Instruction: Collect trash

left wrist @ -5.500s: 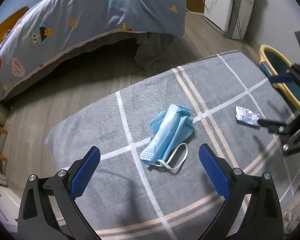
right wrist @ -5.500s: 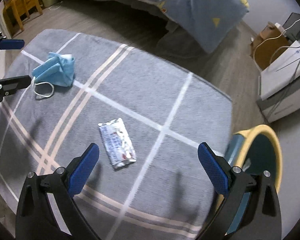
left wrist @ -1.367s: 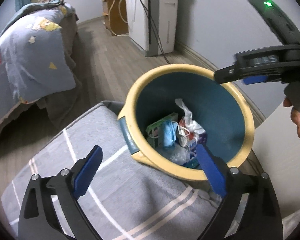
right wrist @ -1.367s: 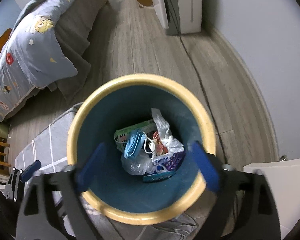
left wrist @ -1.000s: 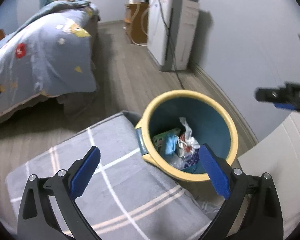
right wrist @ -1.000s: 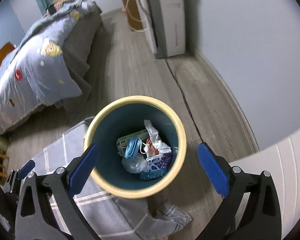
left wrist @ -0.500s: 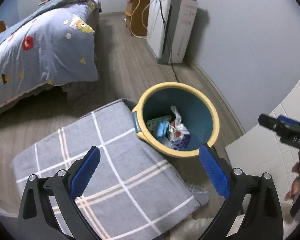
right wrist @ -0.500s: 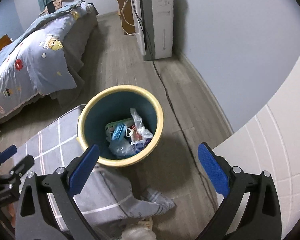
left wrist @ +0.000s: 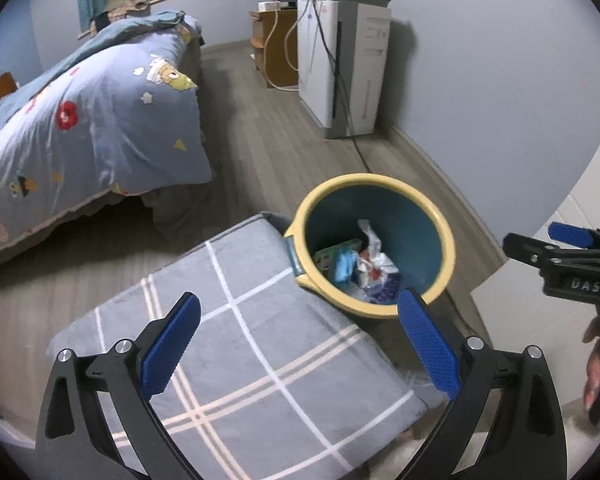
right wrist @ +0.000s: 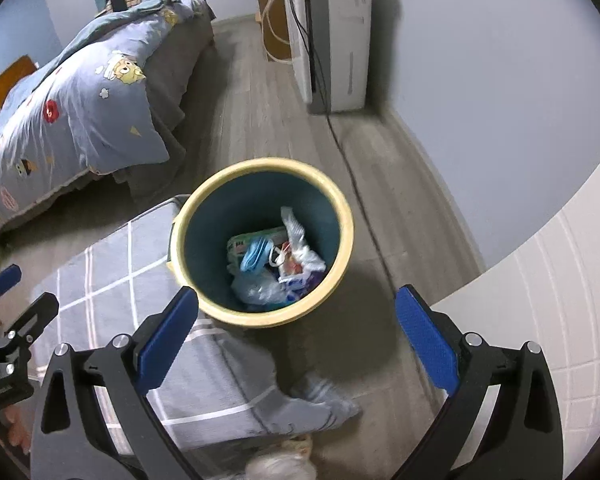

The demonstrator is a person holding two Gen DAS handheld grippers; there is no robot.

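At the far right corner of grey plaid rug [left wrist: 236,364]: yellow-rimmed bin [left wrist: 440,224], touching rug edge, standing on wood floor [left wrist: 284,160]. Inside bin: blue face mask [right wrist: 256,254], white crumpled wrapper [right wrist: 300,240], green packet [left wrist: 332,250], clear plastic bag [right wrist: 256,286]. Left gripper [left wrist: 298,344]: released, jaws spread wide, holding nothing, above rug. Right gripper [right wrist: 296,340]: released, jaws spread wide, holding nothing, above bin's near rim. Beyond bin: white appliance [left wrist: 344,68] against wall; bed with blue quilt [left wrist: 88,120] to left.
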